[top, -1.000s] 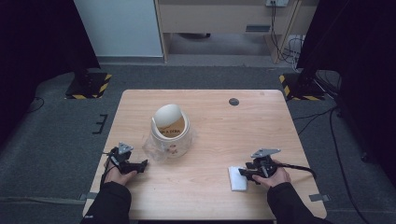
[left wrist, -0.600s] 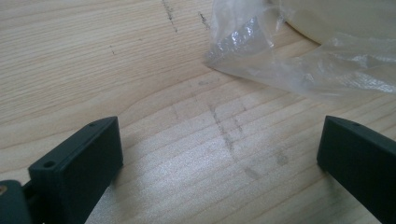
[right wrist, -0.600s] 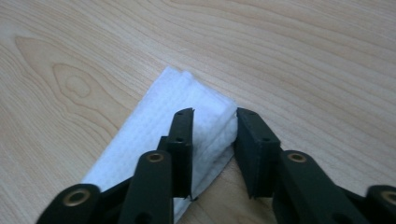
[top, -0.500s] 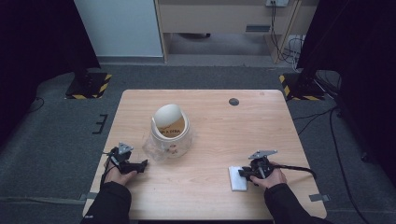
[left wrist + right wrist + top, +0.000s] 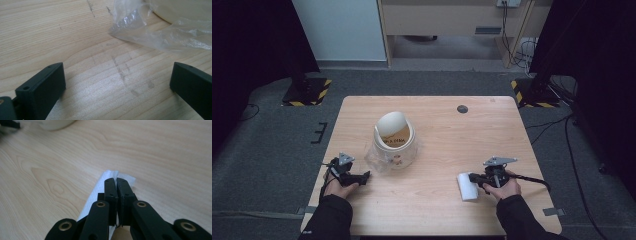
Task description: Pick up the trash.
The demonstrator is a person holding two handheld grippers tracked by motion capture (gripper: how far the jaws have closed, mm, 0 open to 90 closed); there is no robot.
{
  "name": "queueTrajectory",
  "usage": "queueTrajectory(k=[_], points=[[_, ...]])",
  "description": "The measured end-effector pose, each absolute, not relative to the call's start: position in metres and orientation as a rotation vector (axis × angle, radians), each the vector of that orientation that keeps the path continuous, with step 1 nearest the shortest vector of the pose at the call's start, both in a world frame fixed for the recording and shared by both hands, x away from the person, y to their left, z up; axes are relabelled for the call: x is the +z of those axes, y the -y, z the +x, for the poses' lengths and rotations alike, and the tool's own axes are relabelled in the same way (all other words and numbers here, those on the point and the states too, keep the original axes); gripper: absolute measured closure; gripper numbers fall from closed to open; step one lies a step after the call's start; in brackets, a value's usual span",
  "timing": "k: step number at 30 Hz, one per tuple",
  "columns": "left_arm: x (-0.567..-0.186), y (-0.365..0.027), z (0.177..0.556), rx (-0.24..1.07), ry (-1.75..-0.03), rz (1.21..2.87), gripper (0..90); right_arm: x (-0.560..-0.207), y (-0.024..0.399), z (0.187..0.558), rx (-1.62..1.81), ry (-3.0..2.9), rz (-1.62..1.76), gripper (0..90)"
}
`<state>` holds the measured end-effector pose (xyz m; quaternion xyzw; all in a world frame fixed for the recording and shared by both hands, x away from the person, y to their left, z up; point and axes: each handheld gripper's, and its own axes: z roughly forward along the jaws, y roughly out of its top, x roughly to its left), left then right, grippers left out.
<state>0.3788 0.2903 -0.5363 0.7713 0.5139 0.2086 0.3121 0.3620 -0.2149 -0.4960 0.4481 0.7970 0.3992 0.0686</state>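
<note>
Right gripper view: the right tool (image 5: 116, 181) has just been closing and now pinches the folded white tissue (image 5: 100, 195), whose long axis runs along the jaws on the desk (image 5: 437, 200). Left tool (image 5: 362, 176) gapes empty, far off.

- The left hand (image 5: 338, 186) rests low at the near left of the table, its dark sleeve (image 5: 326, 220) coming in from the bottom edge.
- The left gripper (image 5: 362, 176) lies nearly level and points to the right; in the left gripper view its two black jaws stand wide apart with nothing between them.
- The right hand (image 5: 506, 188) sits at the near right, forearm angled in from below.
- The right gripper (image 5: 116, 180) points to the left, its jaws having just been closing; they now meet almost flush, pinching the edge of a white tissue (image 5: 106, 178).
</note>
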Motion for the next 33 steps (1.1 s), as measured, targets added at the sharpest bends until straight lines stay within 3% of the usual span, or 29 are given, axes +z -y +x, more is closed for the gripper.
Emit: queueTrajectory(k=[33], points=[[-0.536,-0.29,0.379,0.55,-1.357,2.033,0.0,-0.445,0.24,0.372,1.586,-1.989,1.252,87.8]])
